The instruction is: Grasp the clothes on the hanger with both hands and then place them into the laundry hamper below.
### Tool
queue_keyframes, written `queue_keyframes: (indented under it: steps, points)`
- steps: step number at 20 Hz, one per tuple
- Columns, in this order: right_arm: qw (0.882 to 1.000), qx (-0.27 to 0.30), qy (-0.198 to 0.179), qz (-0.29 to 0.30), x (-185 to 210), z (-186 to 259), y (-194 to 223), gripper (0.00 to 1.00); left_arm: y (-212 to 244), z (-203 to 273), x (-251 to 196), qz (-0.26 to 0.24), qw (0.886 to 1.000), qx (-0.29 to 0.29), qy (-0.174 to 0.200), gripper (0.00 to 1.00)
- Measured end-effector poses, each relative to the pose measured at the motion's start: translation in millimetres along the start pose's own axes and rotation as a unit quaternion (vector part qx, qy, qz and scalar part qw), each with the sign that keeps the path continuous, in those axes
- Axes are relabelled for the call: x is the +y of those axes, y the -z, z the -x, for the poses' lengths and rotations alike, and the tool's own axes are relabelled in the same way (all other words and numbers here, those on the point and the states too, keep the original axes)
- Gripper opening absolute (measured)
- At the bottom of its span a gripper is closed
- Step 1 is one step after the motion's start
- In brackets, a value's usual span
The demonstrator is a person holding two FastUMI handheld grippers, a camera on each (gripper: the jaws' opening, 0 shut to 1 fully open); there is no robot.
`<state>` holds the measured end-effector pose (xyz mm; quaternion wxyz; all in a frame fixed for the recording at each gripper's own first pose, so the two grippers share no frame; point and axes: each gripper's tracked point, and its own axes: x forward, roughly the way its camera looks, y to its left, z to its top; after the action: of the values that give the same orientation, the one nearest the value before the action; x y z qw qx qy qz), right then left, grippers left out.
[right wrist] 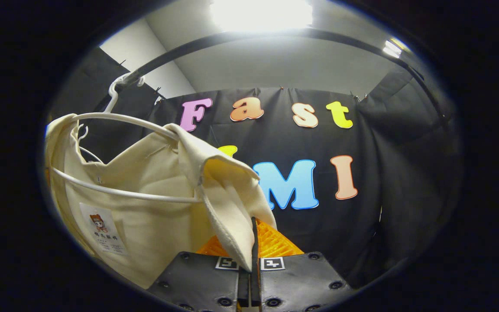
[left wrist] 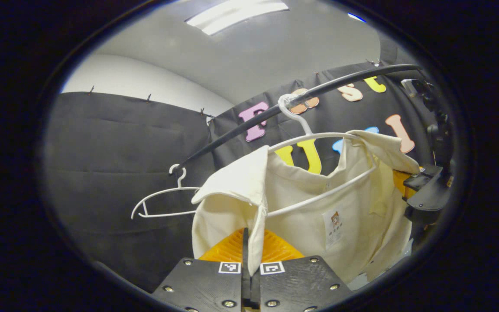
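A cream garment hangs on a white hanger hooked over a black rail. My left gripper is shut on the garment's left shoulder edge, with a strip of cloth pinched between its fingers. The right gripper view has the same garment on its hanger, and my right gripper is shut on the other shoulder's hanging flap. In the left gripper view the right gripper's body sits at the garment's far edge.
An empty white hanger hangs farther left on the rail. Black cloth walls close the booth behind and to both sides. Ceiling lights glare above the rail.
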<state>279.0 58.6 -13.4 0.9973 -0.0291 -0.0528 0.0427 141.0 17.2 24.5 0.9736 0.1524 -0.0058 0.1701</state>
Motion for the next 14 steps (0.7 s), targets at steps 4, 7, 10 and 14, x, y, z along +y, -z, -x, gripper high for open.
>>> queue_keyframes:
  steps: [4, 7, 10, 14]
  points:
    - [0.999, -0.025, 0.017, 0.012, -11.8, 10.8, -22.3, 0.05, -22.5, 10.1, 17.5, 0.004, 1.000, -0.008, -0.008, 0.02]
    - [0.999, -0.040, 0.023, 0.026, -17.8, 12.3, -34.3, 0.05, -39.0, 17.1, 45.6, 0.000, 0.999, -0.021, -0.030, 0.01]
    - [0.998, -0.046, 0.029, 0.023, -20.6, 2.4, -40.5, 0.04, -51.3, 16.2, 72.4, -0.010, 0.998, -0.030, -0.054, 0.00]
    - [0.998, -0.048, 0.031, 0.020, -25.6, -14.9, -47.1, 0.04, -58.1, 16.4, 102.0, -0.008, 0.997, -0.033, -0.073, 0.01]
